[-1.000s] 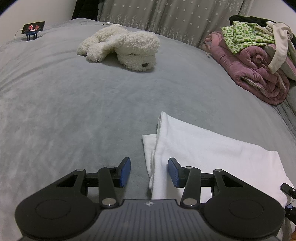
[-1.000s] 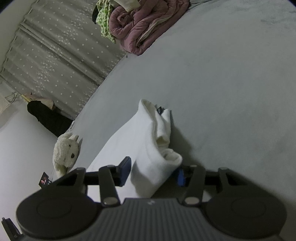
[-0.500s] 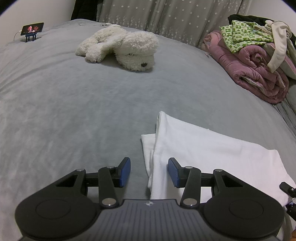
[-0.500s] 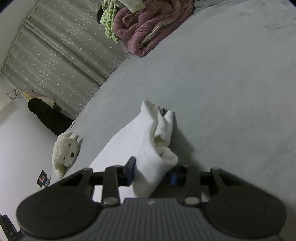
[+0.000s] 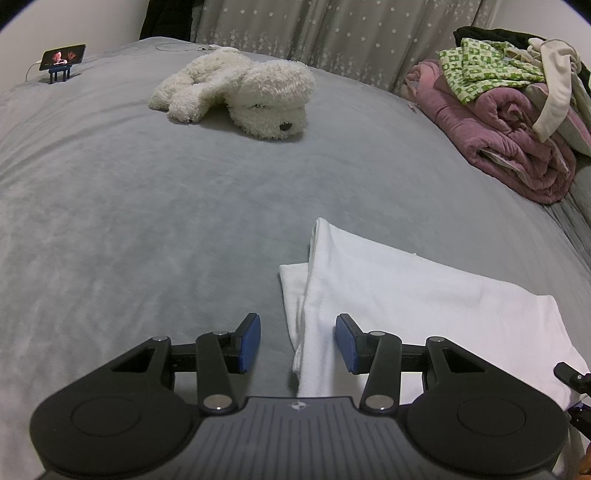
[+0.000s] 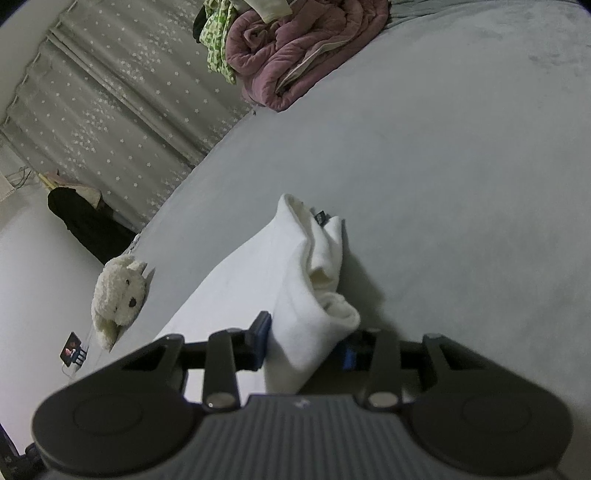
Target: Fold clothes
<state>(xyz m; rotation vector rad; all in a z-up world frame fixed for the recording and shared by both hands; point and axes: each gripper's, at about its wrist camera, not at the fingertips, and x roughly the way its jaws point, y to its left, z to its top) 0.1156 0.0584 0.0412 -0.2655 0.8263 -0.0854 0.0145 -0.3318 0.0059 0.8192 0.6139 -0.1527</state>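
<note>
Two claws on one white garment [image 5: 413, 295], which lay partly folded on the grey bed cover [image 5: 147, 229].

Left wrist view: my left gripper [image 5: 297, 341] was released, blue pads wide apart, the garment's near folded edge sitting between them, not pinched. A loose layer poked out along that edge. Risk as I judged it: closing here could catch only the top layer, so the fold would slide apart on lifting. Beyond were a white plush dog [image 5: 251, 96], a phone on a stand [image 5: 61, 61] at the far left, and a pile of pink quilt and clothes [image 5: 517, 122] at the right, against a starred curtain [image 5: 332, 33].

Right wrist view: my right gripper [image 6: 306, 345] was clenched on a bunched end of the garment [image 6: 295, 280], cloth pressed between the pads. A thick wad like that could slip out, or drag the whole piece crooked if I pulled before the left had hold. The plush cover [image 6: 461, 184] looked soft and grippy, likely to hold the cloth back. White wall at the left, same curtain [image 6: 122, 110] behind.
</note>
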